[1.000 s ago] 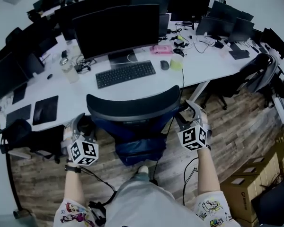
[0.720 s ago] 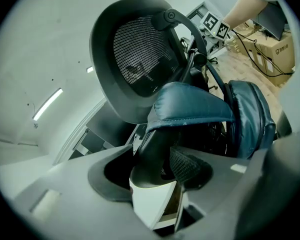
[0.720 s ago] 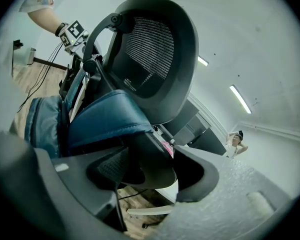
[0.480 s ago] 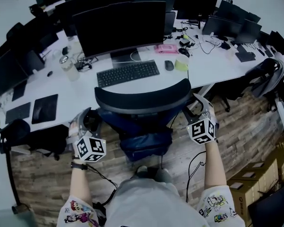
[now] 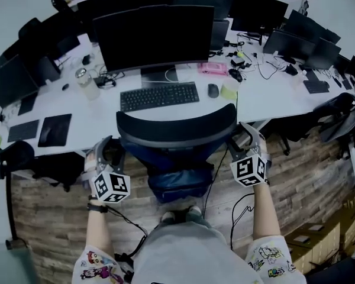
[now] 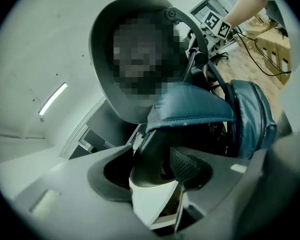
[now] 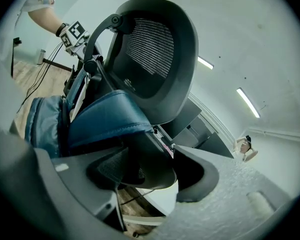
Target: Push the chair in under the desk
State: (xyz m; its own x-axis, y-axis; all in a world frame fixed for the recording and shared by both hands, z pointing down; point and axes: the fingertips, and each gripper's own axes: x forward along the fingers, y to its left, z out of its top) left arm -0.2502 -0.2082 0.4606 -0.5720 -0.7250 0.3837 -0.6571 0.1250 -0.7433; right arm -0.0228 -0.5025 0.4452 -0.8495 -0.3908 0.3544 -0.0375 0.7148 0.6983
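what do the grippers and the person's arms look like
Both are grey, two-jawed, with dark textured pads and a white cube of black square markers: left gripper, right gripper. Short white sleeves with colourful cartoon prints; dark band on the left wrist.

Head view looks steeply down over chair (image 5: 176,129) toward far desk (image 5: 269,93). Gripper views sit close at its left and right, facing inward; all share chair.

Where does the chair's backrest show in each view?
Head view: backrest at centre, curved, just before the desk.
Left gripper view: backrest upper centre-left, partly under a mosaic patch.
Right gripper view: backrest upper centre, mesh visible.
Shared landmark: the blue cushion below it, in all three.
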